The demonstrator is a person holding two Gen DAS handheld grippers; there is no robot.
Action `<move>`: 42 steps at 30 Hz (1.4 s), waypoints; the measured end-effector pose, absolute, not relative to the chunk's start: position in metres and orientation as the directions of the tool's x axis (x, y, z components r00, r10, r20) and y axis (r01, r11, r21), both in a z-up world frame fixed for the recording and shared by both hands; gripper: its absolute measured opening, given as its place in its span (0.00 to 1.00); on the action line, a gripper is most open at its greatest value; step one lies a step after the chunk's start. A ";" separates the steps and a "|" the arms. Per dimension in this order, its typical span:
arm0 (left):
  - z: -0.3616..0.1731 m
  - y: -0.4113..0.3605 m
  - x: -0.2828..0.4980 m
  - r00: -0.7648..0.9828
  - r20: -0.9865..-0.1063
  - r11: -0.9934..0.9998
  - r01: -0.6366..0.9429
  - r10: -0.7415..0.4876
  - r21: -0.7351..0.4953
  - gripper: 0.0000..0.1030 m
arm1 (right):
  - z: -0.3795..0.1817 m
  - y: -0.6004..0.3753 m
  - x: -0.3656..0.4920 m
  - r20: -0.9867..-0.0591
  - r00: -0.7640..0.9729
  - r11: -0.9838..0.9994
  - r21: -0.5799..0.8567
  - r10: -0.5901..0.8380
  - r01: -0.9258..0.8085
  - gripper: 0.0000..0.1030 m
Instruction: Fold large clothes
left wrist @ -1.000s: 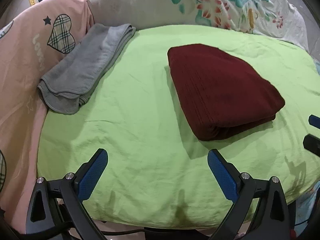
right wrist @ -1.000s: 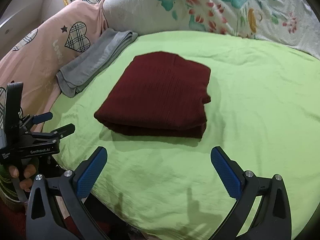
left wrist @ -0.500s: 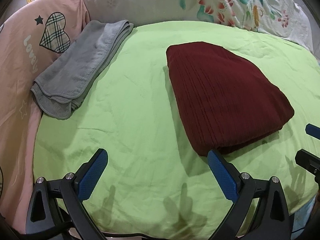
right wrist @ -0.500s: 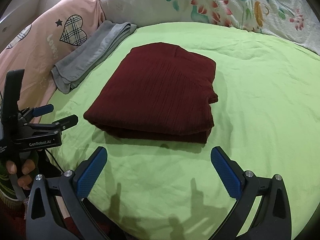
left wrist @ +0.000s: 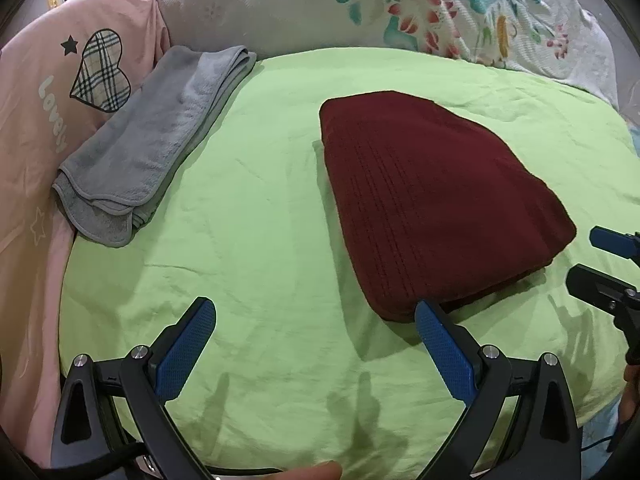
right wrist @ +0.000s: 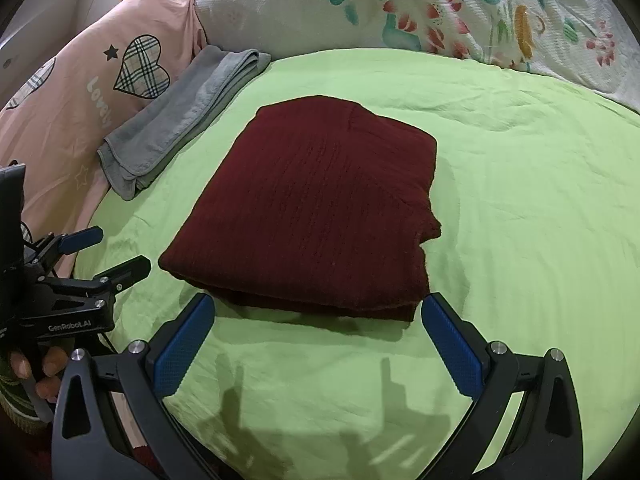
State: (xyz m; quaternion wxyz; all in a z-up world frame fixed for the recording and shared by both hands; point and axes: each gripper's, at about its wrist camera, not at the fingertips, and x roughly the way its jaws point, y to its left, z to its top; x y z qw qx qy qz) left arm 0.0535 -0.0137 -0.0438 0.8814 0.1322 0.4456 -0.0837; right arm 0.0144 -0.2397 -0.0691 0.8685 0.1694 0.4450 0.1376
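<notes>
A dark red knit garment (left wrist: 432,204) lies folded into a thick rectangle on the light green sheet (left wrist: 256,208); it also shows in the right wrist view (right wrist: 316,212). My left gripper (left wrist: 314,344) is open and empty, its right finger at the garment's near left corner. My right gripper (right wrist: 318,340) is open and empty, straddling the garment's near edge just in front of it. Each gripper shows in the other's view: the right one (left wrist: 600,260) at the far right, the left one (right wrist: 104,252) at the far left.
A folded grey towel (left wrist: 152,148) lies at the sheet's left edge, also in the right wrist view (right wrist: 184,116). A pink heart-print pillow (left wrist: 52,92) sits left and a floral quilt (left wrist: 420,12) at the back. The bed's front edge is just below both grippers.
Both grippers have moved forward toward the red garment, which now sits closer and larger in both views. The garment and the towel have not moved.
</notes>
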 end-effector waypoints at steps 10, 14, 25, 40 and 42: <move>-0.044 -0.013 0.046 0.588 -0.808 0.950 0.271 -0.035 0.156 0.97 | -0.074 -0.238 0.009 -0.737 0.555 0.906 0.416 0.386 -0.079 1.00; -0.044 -0.013 0.044 0.588 -0.808 0.949 0.276 -0.042 0.152 0.97 | -0.073 -0.239 0.007 -0.737 0.559 0.908 0.413 0.380 -0.074 1.00; -0.042 -0.011 0.041 0.592 -0.805 0.948 0.279 -0.046 0.151 0.97 | -0.074 -0.241 0.006 -0.736 0.556 0.906 0.415 0.385 -0.078 1.00; -0.034 -0.012 0.037 0.610 -0.791 0.951 0.272 -0.050 0.149 0.97 | -0.070 -0.245 0.002 -0.729 0.572 0.908 0.413 0.376 -0.069 1.00; -0.033 -0.012 0.036 0.612 -0.789 0.951 0.272 -0.050 0.150 0.97 | -0.070 -0.245 0.001 -0.728 0.573 0.907 0.414 0.377 -0.071 1.00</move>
